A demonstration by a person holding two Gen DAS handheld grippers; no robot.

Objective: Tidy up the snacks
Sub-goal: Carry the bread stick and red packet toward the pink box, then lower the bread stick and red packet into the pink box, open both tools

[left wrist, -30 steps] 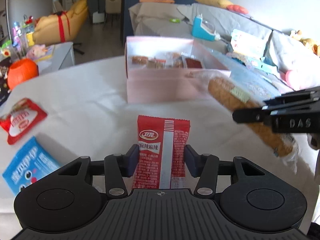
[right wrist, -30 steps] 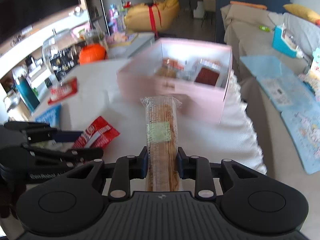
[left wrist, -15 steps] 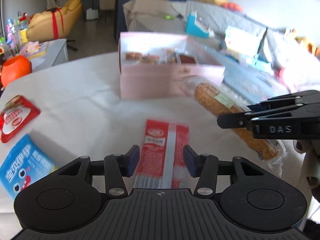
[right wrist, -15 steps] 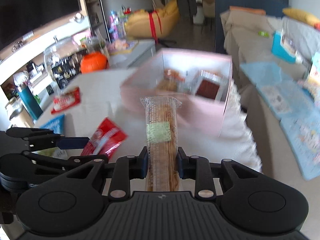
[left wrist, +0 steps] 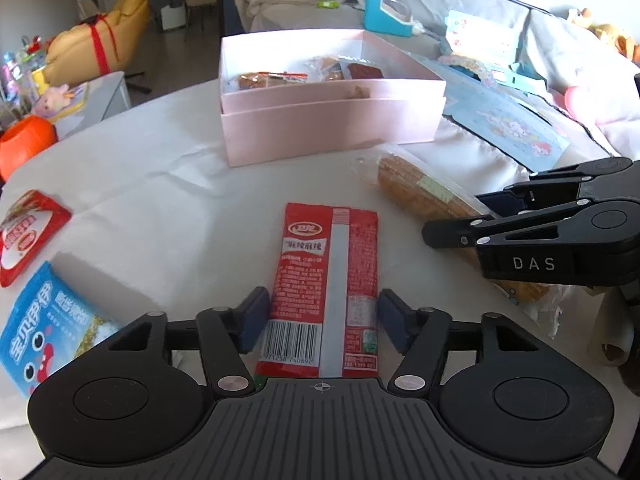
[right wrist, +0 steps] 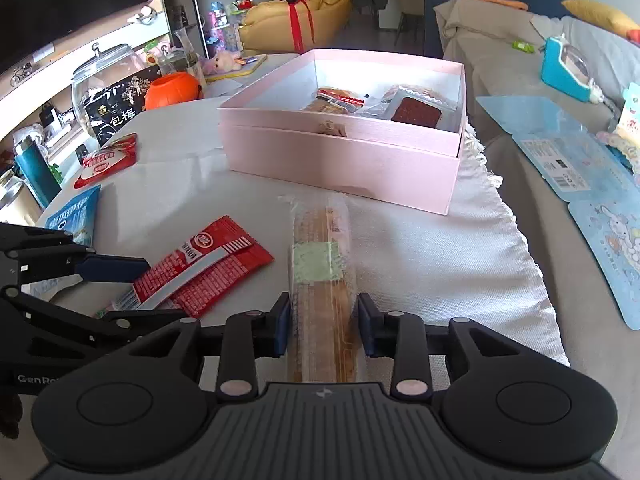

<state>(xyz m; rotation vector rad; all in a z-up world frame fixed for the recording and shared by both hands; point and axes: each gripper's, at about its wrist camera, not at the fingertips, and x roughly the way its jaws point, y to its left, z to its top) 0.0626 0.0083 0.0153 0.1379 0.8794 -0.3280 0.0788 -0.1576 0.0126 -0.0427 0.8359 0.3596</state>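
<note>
A red snack packet [left wrist: 328,264] lies flat on the white tablecloth between the fingers of my left gripper [left wrist: 322,320]. Its jaws are opening and the pads stand just off the packet's edges. A long bread stick in a clear wrapper [right wrist: 320,256] rests on the cloth between the fingers of my right gripper [right wrist: 323,330], whose jaws are also opening, with a sliver of room at each side. Just behind both stands the open pink box [left wrist: 332,120] with several wrapped snacks inside. The right wrist view shows the left gripper [right wrist: 166,290] around the red packet [right wrist: 208,268].
A red pouch [left wrist: 28,232] and a blue pouch [left wrist: 44,320] lie at the table's left. An orange pumpkin pot [right wrist: 172,88] and a glass jar [right wrist: 104,84] stand beyond. The fringed cloth edge [right wrist: 516,240] marks the table's right side, with a sofa past it.
Both snacks came down from being held up and now lie on the cloth. The jaws of both grippers have widened away from them.
</note>
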